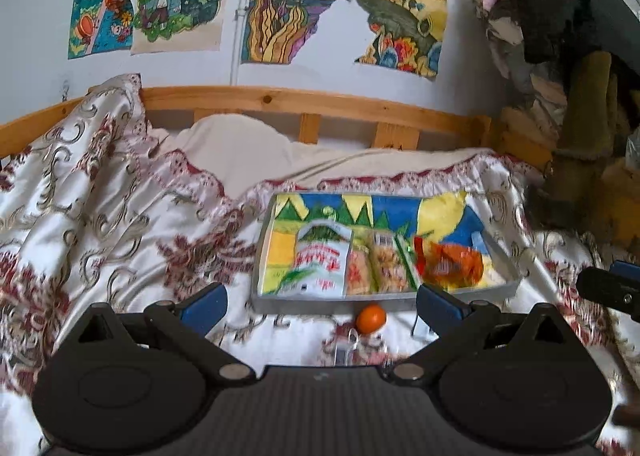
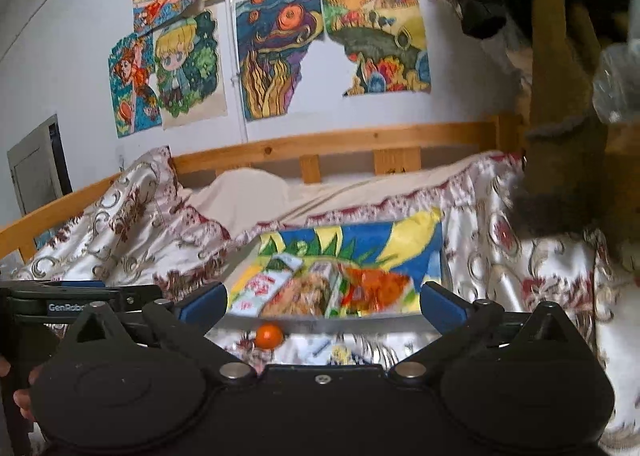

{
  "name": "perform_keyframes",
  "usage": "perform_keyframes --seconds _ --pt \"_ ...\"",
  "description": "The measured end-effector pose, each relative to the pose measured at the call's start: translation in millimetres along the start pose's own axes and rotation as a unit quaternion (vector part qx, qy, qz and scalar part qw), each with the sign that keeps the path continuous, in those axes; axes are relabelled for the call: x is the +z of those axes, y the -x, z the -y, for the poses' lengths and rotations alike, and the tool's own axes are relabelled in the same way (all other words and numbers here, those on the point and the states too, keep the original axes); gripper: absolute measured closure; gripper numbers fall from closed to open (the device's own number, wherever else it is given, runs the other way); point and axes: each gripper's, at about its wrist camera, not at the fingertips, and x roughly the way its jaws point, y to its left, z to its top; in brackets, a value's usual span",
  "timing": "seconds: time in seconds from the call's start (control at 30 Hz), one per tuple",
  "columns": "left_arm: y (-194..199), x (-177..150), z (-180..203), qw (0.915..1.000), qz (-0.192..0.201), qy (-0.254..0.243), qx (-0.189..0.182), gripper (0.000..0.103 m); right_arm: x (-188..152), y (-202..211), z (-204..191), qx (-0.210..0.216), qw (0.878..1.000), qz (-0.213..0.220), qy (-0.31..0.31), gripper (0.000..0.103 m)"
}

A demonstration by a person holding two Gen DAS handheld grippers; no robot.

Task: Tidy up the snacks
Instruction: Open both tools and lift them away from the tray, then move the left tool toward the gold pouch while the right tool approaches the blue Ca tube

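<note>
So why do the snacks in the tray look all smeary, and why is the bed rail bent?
Left wrist view: the snack packets in the tray and the orange ball are smeared by motion blur, so their print is unreadable; the wooden rail bows because of the fisheye lens. Right wrist view: same smear on the packets, while the wall drawings look sharper, and the picture's corners go dark.

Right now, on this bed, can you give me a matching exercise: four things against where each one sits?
Things:
1 orange ball
2 white packet
3 orange packet
4 left tool

Places:
A right side of the tray
B on the bedspread, in front of the tray
C left side of the tray
D open, holding nothing

Pairs: 1-B, 2-C, 3-A, 4-D
</note>
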Motion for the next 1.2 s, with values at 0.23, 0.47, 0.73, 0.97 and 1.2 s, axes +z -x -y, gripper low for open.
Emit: perform_keyframes --seconds 0.23,0.47,0.73,0.97,1.2 --pt "11 -25 3 0.9997 -0.021 -0.008 0.008 0.000 -22 13 4 -0.008 1.000 -0.022 -0.007 0.001" --pt "12 -45 7 0.9987 -0.049 -0.015 0.006 0.001 -42 18 9 -0.021 0.998 -0.054 -0.015 0.001" --pt "2 -59 14 0.9969 -0.075 -0.021 -0.003 0.001 -60 11 14 -0.030 0.995 -0.095 -0.029 0.001" --pt "-10 -72 18 0.9936 -0.110 -0.022 -0.009 0.001 -71 -1 15 -0.034 0.991 -0.128 -0.031 0.001" --pt "-16 -74 20 0.9922 -0.122 -0.021 -0.015 0.001 -78 -8 19 -0.040 0.988 -0.143 -0.037 0.001"
